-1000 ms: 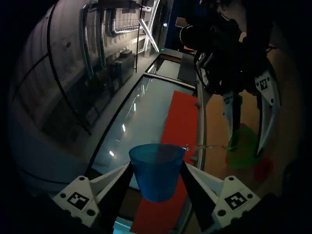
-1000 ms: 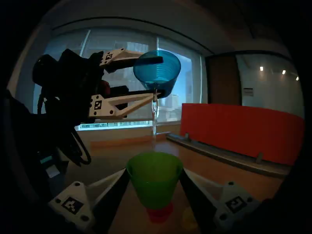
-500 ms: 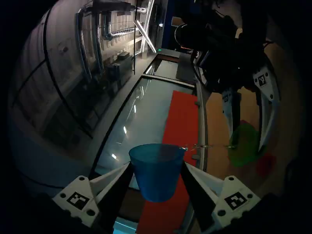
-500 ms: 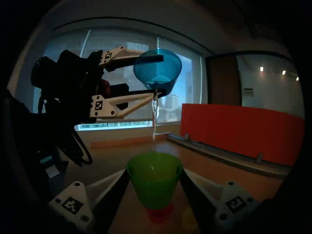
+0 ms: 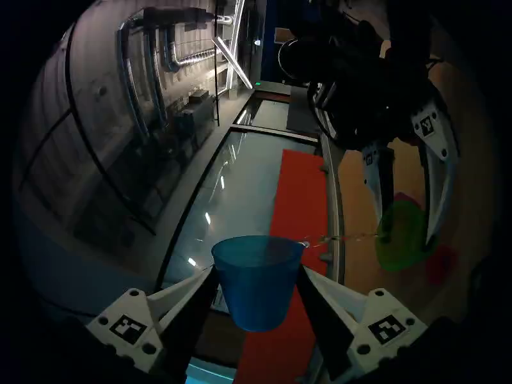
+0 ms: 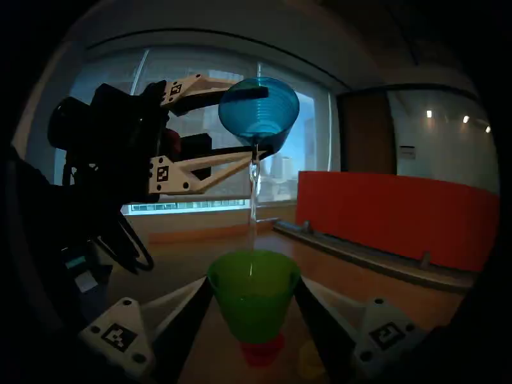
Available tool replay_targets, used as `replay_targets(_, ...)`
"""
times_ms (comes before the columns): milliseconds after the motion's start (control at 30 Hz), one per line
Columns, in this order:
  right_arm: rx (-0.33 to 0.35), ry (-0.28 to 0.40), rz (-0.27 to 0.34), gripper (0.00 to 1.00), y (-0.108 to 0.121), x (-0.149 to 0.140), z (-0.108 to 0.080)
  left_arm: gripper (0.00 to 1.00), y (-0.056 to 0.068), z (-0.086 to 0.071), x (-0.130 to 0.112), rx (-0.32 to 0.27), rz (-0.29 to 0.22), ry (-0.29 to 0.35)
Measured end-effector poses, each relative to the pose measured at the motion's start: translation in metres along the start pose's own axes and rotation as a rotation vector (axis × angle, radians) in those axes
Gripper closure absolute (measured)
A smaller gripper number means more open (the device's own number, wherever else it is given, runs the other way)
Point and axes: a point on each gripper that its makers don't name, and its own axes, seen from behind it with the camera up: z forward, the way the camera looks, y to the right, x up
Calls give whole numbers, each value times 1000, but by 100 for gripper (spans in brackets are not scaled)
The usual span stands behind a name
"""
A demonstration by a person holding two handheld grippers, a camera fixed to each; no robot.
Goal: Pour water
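Right gripper view — right hand-held gripper [image 6: 254, 283] pinches green cup [image 6: 254, 307]; left one [image 6: 255, 125], blue cup [image 6: 259, 110].

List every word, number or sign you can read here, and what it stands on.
No text is legible.
Wall plaque: too small to read.
Green lit sign: too blurred to read.
Square markers: coded patterns, not words.
On the blue cup and green cup: no print visible.

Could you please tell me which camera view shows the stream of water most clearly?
The right gripper view: the water stream stands out against the bright window, falling from the tilted blue cup into the green cup. The left gripper view shows it as a faint thin thread between the cups.
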Motion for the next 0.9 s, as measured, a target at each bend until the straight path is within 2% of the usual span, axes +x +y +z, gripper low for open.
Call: replay_targets(900,-5,6,-1,10,2,3,-3,17,-10,3,9,30,140,18)
